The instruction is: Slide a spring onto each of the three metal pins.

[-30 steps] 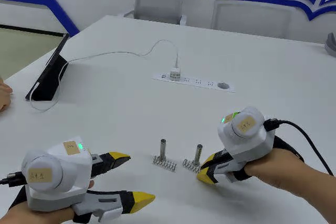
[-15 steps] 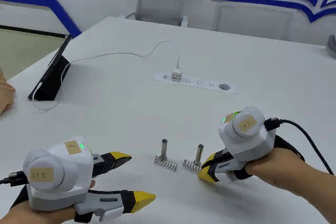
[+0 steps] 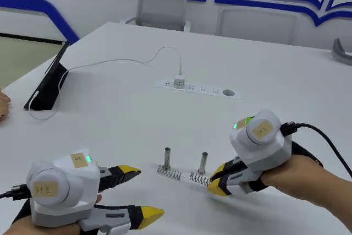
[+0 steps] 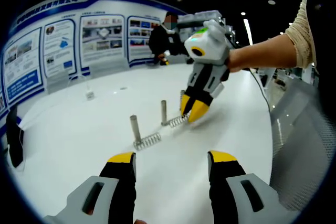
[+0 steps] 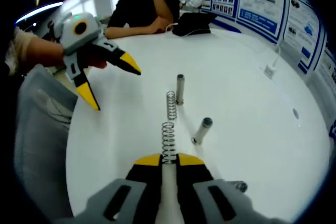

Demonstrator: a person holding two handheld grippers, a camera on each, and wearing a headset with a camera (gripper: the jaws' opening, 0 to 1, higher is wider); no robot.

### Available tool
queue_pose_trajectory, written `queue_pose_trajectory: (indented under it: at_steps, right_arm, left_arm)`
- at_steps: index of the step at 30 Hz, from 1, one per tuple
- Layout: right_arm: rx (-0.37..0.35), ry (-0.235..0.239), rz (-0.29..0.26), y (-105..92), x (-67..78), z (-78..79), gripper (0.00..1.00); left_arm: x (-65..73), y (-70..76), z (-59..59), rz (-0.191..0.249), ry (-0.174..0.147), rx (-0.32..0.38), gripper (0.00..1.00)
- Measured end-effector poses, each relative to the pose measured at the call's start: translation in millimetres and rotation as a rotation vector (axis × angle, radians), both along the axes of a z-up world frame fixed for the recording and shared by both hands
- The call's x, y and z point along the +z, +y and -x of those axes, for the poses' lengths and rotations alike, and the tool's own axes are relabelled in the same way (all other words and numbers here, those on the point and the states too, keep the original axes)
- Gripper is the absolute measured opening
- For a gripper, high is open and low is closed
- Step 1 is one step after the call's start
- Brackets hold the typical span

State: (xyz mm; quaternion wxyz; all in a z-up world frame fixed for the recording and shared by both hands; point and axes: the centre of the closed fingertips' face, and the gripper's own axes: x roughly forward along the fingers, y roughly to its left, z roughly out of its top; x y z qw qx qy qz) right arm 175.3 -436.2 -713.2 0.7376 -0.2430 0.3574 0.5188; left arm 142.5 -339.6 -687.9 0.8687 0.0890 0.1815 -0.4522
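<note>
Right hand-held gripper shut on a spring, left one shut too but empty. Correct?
Not quite. The left hand-held gripper is open, its jaws standing apart with nothing between them, as the left gripper view shows. The rest holds: the right hand-held gripper is shut on a spring.

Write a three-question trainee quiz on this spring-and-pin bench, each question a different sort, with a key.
1. True or false: the left hand-held gripper has its jaws shut.
2. Pick one: the right hand-held gripper grips A) a screwdriver, B) a spring, C) a bolt.
3. Count: in the head view, how many metal pins stand upright between the two hand-held grippers?
Key: 1 false; 2 B; 3 two.
</note>
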Motion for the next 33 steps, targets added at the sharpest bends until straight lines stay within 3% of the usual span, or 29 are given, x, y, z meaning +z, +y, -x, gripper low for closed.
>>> queue_pose_trajectory:
  at_steps: [19,33]
  right_arm:
    - [0.121,-0.022,-0.005,15.5,26.5,24.6,0.12]
    - [0.247,-0.035,0.037,31.2,32.6,42.8,0.12]
  left_arm:
    - [6.7,-23.5,4.4,-0.026,-0.037,-0.092,0.49]
    - [12.0,-37.8,11.7,-0.031,-0.067,-0.155,0.40]
